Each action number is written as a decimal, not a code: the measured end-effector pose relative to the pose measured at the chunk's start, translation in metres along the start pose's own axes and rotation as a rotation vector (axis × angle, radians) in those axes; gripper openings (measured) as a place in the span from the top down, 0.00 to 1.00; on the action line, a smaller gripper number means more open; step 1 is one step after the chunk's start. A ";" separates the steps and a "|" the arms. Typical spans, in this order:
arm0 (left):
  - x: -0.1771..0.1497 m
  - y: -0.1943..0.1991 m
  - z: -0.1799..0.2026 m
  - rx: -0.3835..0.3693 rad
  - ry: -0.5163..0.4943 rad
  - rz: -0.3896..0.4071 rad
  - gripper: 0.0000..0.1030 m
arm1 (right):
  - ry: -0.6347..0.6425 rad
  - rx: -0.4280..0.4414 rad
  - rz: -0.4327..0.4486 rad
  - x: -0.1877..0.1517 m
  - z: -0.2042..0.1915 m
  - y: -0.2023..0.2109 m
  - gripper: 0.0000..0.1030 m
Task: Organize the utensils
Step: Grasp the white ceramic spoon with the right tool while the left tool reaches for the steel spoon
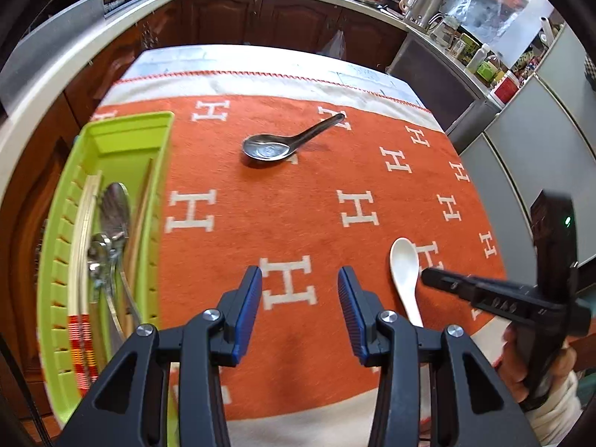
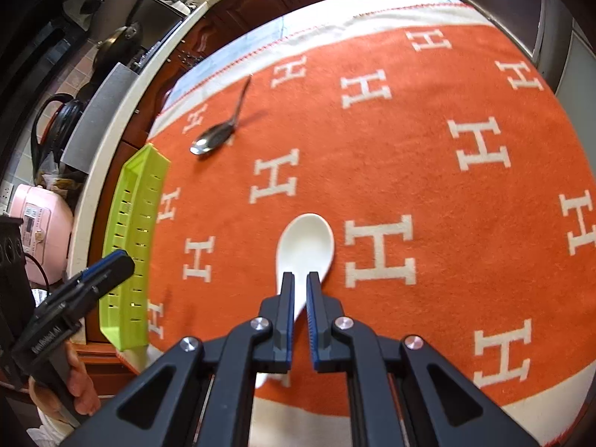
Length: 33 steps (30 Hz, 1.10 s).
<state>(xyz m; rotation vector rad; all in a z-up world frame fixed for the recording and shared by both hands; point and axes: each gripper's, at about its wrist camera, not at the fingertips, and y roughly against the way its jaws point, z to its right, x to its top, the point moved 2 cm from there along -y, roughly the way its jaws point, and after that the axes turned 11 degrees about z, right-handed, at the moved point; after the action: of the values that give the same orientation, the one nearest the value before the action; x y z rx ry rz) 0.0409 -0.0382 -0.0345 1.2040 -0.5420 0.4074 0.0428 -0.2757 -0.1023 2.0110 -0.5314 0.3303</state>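
Right wrist view: my right gripper [image 2: 300, 279] is pinching the white spoon [image 2: 305, 246] by its handle, lifting it for the green tray [image 2: 138, 201].
Left gripper [image 1: 300, 279]: fingers are standing part-open, holding nothing.
Tray: sitting along the table's left edge.

An orange woollen blanket with white H letters [image 1: 305, 201] covers the table. Behind it stand dark brown wooden cabinets [image 1: 260, 18], a steel kettle [image 1: 424, 3] and a pink rice cooker [image 2: 41, 242].
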 end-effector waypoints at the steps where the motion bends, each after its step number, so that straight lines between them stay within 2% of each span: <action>1: 0.002 -0.003 -0.001 -0.004 0.010 -0.003 0.61 | 0.001 0.000 -0.002 -0.001 0.001 -0.004 0.94; 7: 0.014 -0.021 -0.008 -0.033 0.078 -0.014 0.61 | 0.014 -0.005 -0.007 -0.005 0.001 -0.022 0.94; 14: 0.026 -0.042 -0.011 -0.064 0.144 -0.032 0.60 | 0.032 0.026 0.021 -0.003 0.000 -0.017 0.94; 18: 0.033 -0.054 -0.013 -0.062 0.190 -0.029 0.52 | 0.057 0.009 0.050 0.002 0.004 -0.009 0.94; 24: 0.040 -0.071 -0.018 -0.060 0.235 -0.034 0.51 | 0.079 0.023 0.030 0.006 0.000 -0.021 0.94; 27: 0.043 -0.078 -0.021 -0.062 0.264 -0.032 0.51 | 0.094 0.031 0.020 0.005 -0.006 -0.028 0.89; 31: 0.049 -0.090 -0.027 -0.072 0.318 -0.011 0.50 | 0.153 0.045 0.047 0.001 -0.018 -0.027 0.67; 33: 0.051 -0.097 -0.031 -0.080 0.358 -0.003 0.50 | 0.187 0.038 0.060 -0.003 -0.024 -0.026 0.65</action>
<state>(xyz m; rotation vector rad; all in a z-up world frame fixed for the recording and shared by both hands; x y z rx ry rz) 0.1426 -0.0383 -0.0861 1.0254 -0.2451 0.5796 0.0534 -0.2436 -0.1122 1.9788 -0.4709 0.5631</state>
